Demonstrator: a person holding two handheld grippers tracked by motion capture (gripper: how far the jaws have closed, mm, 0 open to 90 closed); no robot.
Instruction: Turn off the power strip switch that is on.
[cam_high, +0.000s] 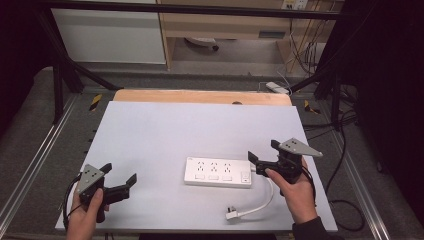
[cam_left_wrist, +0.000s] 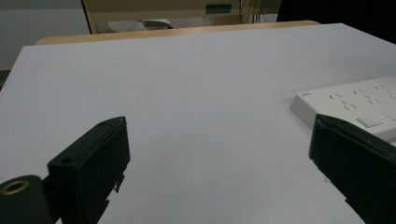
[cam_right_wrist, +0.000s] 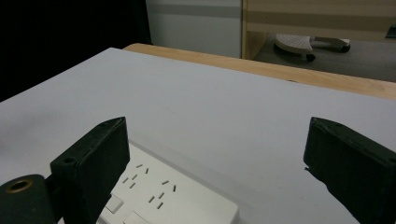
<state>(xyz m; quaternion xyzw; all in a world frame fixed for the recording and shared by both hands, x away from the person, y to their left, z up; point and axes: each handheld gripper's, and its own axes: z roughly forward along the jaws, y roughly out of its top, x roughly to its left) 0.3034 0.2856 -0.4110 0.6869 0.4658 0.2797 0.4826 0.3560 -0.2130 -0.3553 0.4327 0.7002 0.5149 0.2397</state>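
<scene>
**Power strip untouched, plug lying loose: the work has barely begun**

Judging from how things lie, nothing is done yet. The white power strip (cam_high: 218, 172) rests flat on the tabletop (cam_high: 165, 130), a little right of centre and toward the person's side. Its white cord (cam_high: 263, 199) loops off its right end toward the near edge and ends in a plug (cam_high: 231, 215) that lies free on the surface, in no socket. Whatever is meant for the strip or its plug, all of it appears to be still ahead: approach, grasp and placement.

The left gripper (cam_high: 119, 176) hovers well apart from the strip, over bare tabletop at the near left, with its fingers (cam_left_wrist: 93, 163) spread wide and nothing between them. The right gripper (cam_high: 264, 151) sits just beside the strip's right end, fingers (cam_right_wrist: 95, 154) likewise spread wide and empty; in the right gripper view the strip's outlets lie below and between them, not touched.

Counted: 1 power strip, with 3 outlet groups in a row, 3 small buttons under them and 1 switch at the right end; 1 cord; 1 plug; 2 grippers, 2 hands.
</scene>
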